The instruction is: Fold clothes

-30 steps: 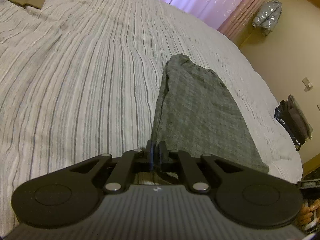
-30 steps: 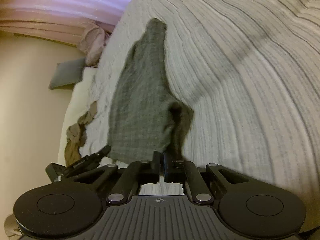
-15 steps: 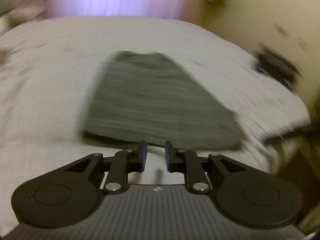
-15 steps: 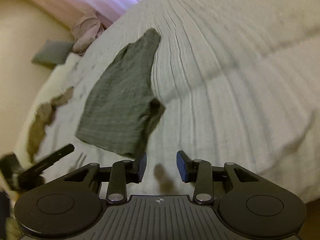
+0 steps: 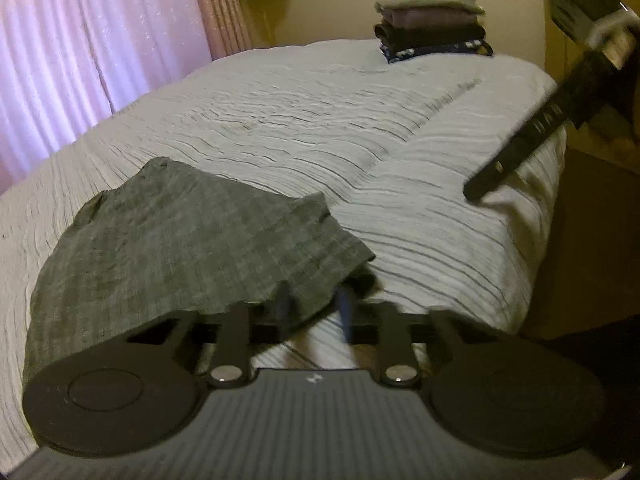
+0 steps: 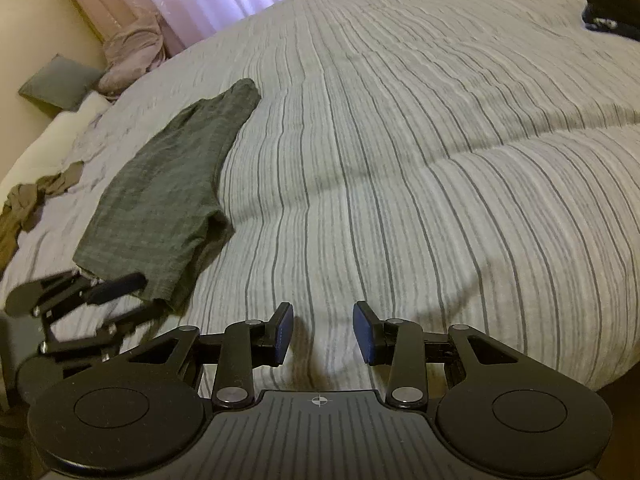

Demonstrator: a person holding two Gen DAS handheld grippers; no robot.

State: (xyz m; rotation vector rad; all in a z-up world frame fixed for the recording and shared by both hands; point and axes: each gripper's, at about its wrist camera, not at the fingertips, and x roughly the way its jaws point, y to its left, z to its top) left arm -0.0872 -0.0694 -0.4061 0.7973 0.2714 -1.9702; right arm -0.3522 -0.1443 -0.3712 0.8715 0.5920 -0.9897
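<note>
Fingers of the left gripper (image 5: 314,300) are closing around the near corner of the grey-green checked cloth garment (image 5: 180,248). The cloth hangs between them, but I can see a gap, so they are not pinching it yet. The right gripper (image 6: 322,320) has its fingers about half open. Nothing is between them. They hang over a bare part of the grey striped bed cover (image 6: 400,160).

The garment lies flat on the bed, near the bed's edge. It is long and narrow. Its long side runs away from the left fingers, toward the pink curtains (image 5: 80,40). One short end is right at the left fingers. The other short end is far up the bed.

From the right fingers, the garment lies off to the left, well apart from them. Its other near corner (image 6: 216,232) is the part closest to them. So the left hand is much nearer to the garment.

I think the next step is to fold it end to end. For that, the right fingers need to slide left to that near corner. A pile of folded clothes (image 5: 432,36) sits at the far side of the bed.
</note>
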